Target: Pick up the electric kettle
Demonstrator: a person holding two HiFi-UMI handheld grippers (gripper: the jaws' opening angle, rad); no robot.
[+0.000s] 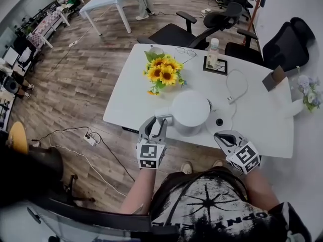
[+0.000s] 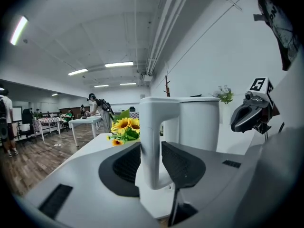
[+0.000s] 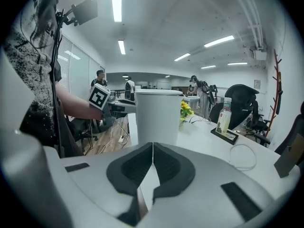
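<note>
A white electric kettle (image 1: 191, 110) stands near the front edge of the white table (image 1: 262, 130), its handle (image 1: 165, 119) pointing at me. My left gripper (image 1: 154, 123) is open, and the handle (image 2: 154, 146) stands upright between its two dark pads (image 2: 183, 161). The kettle body (image 2: 199, 122) rises just behind it. My right gripper (image 1: 222, 135) hovers at the table's front edge to the right of the kettle, shut with nothing in it. In the right gripper view its pads (image 3: 168, 167) meet in front of the kettle (image 3: 158, 118), which stands some way off.
A sunflower bouquet (image 1: 162, 72) lies behind the kettle. A bottle (image 1: 213, 48) on a black tray, glasses (image 1: 185, 52) and a looped white cable (image 1: 237, 87) are further back. A small black knob (image 1: 219, 121) sits right of the kettle. Office chairs (image 1: 212, 24) line the far side.
</note>
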